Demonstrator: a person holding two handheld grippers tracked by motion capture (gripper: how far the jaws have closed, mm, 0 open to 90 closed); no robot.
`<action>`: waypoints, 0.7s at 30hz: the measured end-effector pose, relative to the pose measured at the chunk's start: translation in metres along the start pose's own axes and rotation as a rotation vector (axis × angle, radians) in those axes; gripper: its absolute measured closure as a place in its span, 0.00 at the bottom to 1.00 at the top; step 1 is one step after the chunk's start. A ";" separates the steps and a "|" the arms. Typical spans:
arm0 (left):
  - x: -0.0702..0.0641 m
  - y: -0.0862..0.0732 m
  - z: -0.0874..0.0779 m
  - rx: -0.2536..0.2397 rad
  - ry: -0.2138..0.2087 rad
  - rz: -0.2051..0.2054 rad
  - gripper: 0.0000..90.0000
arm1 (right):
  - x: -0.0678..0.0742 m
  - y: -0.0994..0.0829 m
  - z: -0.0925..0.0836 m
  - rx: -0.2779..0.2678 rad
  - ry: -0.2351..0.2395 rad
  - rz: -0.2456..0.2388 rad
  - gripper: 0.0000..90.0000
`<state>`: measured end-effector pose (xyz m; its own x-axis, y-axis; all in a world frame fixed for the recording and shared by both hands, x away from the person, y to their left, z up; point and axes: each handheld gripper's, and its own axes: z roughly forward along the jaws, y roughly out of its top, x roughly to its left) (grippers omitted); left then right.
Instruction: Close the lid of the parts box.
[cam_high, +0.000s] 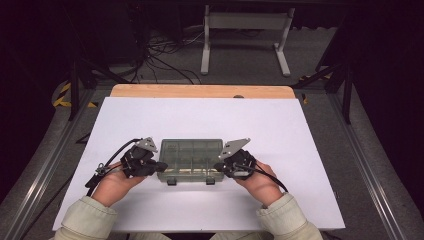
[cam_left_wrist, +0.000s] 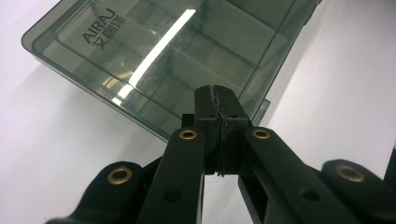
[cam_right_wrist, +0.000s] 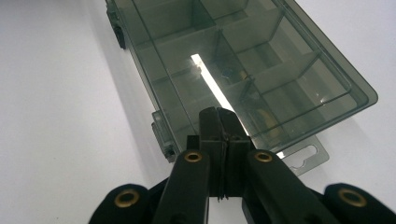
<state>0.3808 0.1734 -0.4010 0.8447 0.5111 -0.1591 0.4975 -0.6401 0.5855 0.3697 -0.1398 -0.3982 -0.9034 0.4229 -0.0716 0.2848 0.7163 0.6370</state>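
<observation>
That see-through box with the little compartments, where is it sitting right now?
In the high view the compartment box lies on the white table, near the person's edge, between the shut left claw and the shut right claw.

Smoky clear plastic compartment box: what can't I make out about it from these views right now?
- Smoky clear plastic compartment box contents: high view, too small; glare streak across the lid in both gripper views.
- Contact with the box ends: shut left gripper and right gripper cover their own tips.
- Front latches: high view, too small to tell whether fastened.
- Far box corner: cut off, left gripper view.
</observation>
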 end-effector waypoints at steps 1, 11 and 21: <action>0.000 0.000 0.000 0.000 0.000 0.000 0.99 | 0.000 0.000 0.000 0.000 0.000 -0.001 1.00; 0.001 -0.004 0.000 -0.023 -0.007 -0.006 0.99 | -0.001 -0.002 0.000 -0.013 0.006 0.003 1.00; 0.001 -0.005 0.005 -0.010 -0.021 -0.009 1.00 | 0.002 -0.004 0.004 0.002 -0.004 -0.025 1.00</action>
<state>0.3800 0.1741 -0.4075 0.8442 0.5047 -0.1805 0.5030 -0.6298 0.5919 0.3686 -0.1394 -0.4036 -0.9089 0.4070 -0.0910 0.2624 0.7277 0.6337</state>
